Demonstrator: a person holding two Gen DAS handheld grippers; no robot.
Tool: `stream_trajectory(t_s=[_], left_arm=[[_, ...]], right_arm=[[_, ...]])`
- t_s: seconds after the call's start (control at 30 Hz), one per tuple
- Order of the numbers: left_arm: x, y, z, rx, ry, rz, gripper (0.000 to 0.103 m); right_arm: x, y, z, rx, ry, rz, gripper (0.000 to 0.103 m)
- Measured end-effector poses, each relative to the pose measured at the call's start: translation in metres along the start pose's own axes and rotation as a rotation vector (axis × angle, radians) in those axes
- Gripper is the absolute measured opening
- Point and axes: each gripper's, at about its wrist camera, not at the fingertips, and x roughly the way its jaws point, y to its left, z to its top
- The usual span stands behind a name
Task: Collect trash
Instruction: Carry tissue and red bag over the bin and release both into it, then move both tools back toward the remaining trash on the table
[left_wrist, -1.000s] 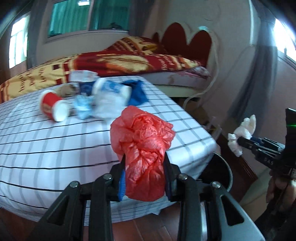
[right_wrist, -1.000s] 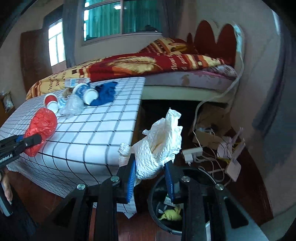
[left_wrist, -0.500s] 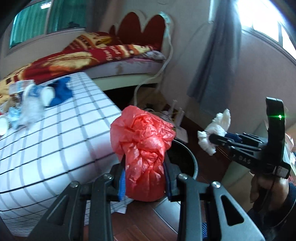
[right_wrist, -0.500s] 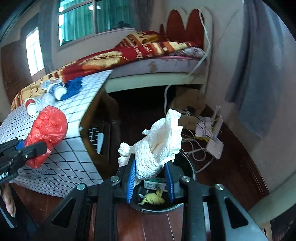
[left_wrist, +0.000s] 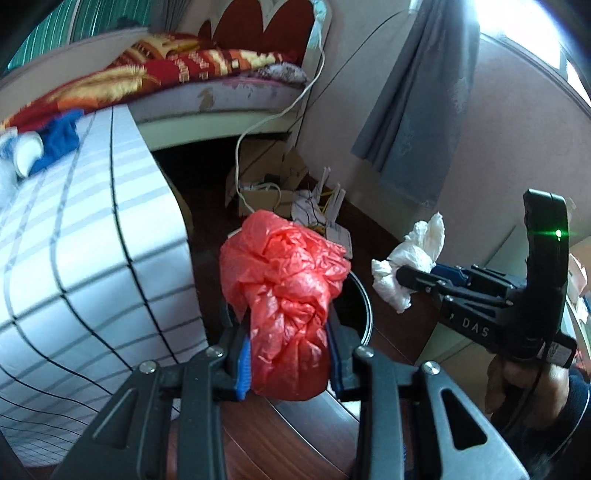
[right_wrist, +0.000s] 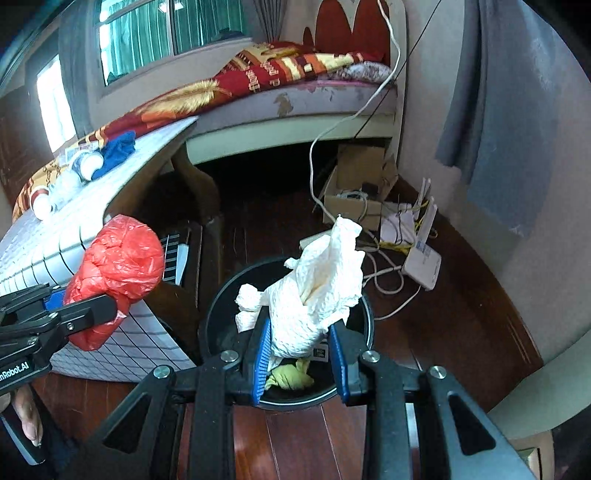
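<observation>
Both tongs clamp trash above the black bin (right_wrist: 364, 314).
Left tongs (left_wrist: 286, 354), gripping the red bag (left_wrist: 284, 295), should centre before release; right tongs (right_wrist: 301, 354) with white tissue (right_wrist: 314, 295) look placed.

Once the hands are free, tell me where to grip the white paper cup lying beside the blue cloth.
Probably pinch the white paper cup across its side wall, from above: it lies on its side, mouth toward the right wrist view, blue cloth alongside.

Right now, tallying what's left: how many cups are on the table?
2 visible: a blue-and-white cup beside the blue cloth, a red cup further left. Others may be hidden.
</observation>
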Motion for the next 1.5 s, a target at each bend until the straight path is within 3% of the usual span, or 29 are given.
stream_trajectory(t_s=[0.3, 0.33, 0.37, 0.4, 0.43, 0.53, 0.6, 0.97, 1.5], left_arm=[[0.063, 0.01, -0.013, -0.053, 0.115, -0.036, 0.035], [0.069, 0.012, -0.014, -0.06, 0.123, -0.039, 0.045], [0.077, 0.013, -0.016, -0.07, 0.148, -0.03, 0.066], [0.086, 0.016, -0.018, -0.086, 0.181, -0.018, 0.074], [0.089, 0.018, -0.02, -0.095, 0.189, -0.016, 0.082], [0.094, 0.017, -0.027, -0.074, 0.219, 0.02, 0.096], [0.092, 0.018, -0.03, -0.065, 0.213, 0.038, 0.099], [0.064, 0.014, -0.028, -0.047, 0.145, 0.106, 0.1], [-0.017, 0.028, -0.025, -0.059, 0.009, 0.192, 0.1]], right_arm=[[0.06, -0.006, -0.012, -0.045, 0.116, 0.047, 0.031], [0.069, -0.006, -0.014, -0.06, 0.137, 0.046, 0.034], [0.079, -0.005, -0.017, -0.077, 0.159, 0.03, 0.04], [0.093, -0.008, -0.022, -0.088, 0.2, -0.02, 0.07], [0.103, -0.012, -0.028, -0.082, 0.231, -0.056, 0.093], [0.114, -0.028, -0.043, -0.043, 0.269, -0.129, 0.096], [0.111, -0.033, -0.046, -0.036, 0.268, -0.153, 0.103], [0.075, -0.026, -0.036, -0.042, 0.186, -0.194, 0.103], [0.016, 0.022, -0.016, -0.086, 0.066, -0.136, 0.103]])
